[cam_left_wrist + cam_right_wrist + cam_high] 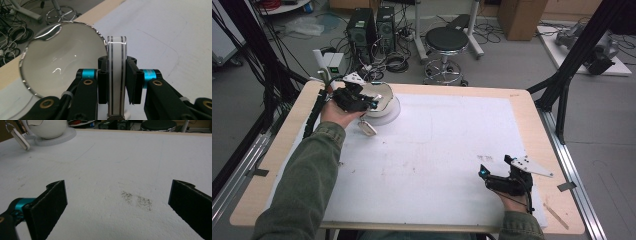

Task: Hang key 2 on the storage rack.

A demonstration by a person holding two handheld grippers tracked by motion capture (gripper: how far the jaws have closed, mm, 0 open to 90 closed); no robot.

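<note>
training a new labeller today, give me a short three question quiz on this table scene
1. True or false: the left gripper is shut on the flat striped handle of the white ceramic cup.
2. Are the jaws of the right gripper A) open with nothing between them, or B) closed on a spoon?
3. What does the cup stand on in the right gripper view?

Key: 1 true. 2 A. 3 a round white saucer on the white table sheet.
</note>
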